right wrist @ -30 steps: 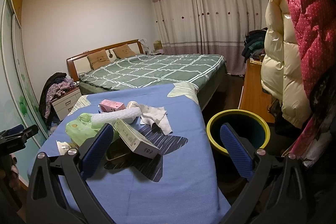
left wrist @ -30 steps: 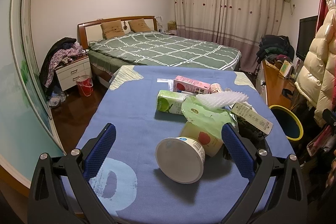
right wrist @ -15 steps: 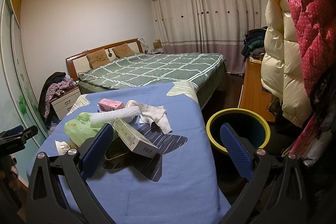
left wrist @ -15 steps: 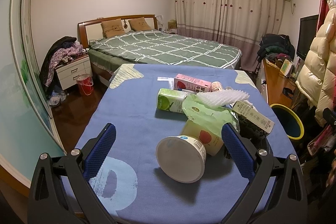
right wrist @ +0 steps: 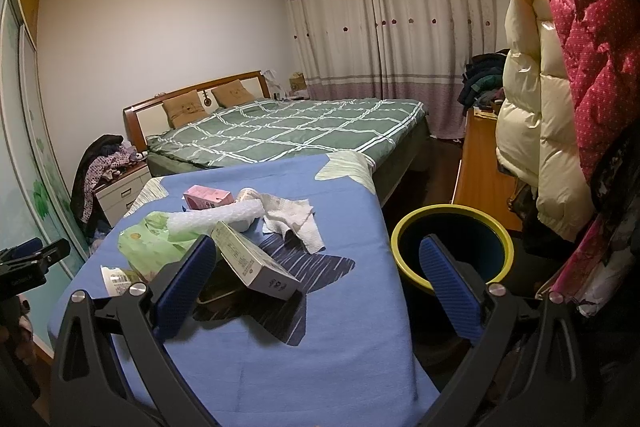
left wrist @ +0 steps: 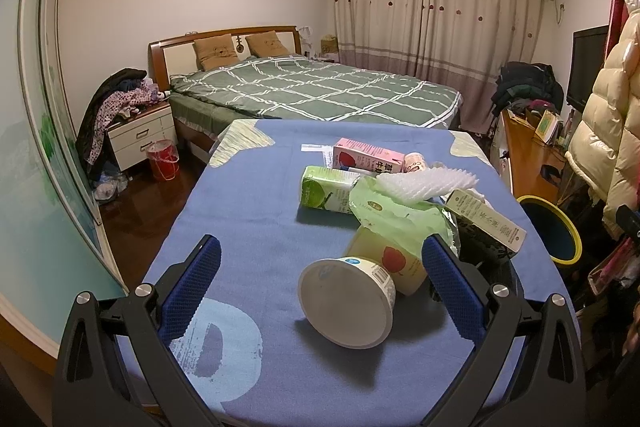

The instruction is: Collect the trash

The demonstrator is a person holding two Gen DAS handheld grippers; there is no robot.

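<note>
Trash lies on a blue-clothed table [left wrist: 248, 195]: a tipped white yogurt cup [left wrist: 348, 301], a green carton [left wrist: 326, 189], a pink carton [left wrist: 368, 158], a green bag [left wrist: 396, 217], white foam netting [left wrist: 426, 183] and a long white box [left wrist: 486, 219]. My left gripper [left wrist: 320, 279] is open, with the yogurt cup between its fingers. My right gripper [right wrist: 316, 273] is open and empty, above the table edge; the white box [right wrist: 256, 261] lies just ahead of it. A yellow-rimmed bin [right wrist: 452, 247] stands on the floor right of the table. A crumpled tissue [right wrist: 294, 217] lies beyond the box.
A bed with a green checked cover [left wrist: 320, 91] stands behind the table. A nightstand [left wrist: 140, 135] and a red bucket [left wrist: 162, 159] are at the left. A wooden desk [right wrist: 480, 163] and hanging coats [right wrist: 560, 87] crowd the right side beside the bin.
Both views have shifted only slightly. The trash has not moved and both grippers stay open.
</note>
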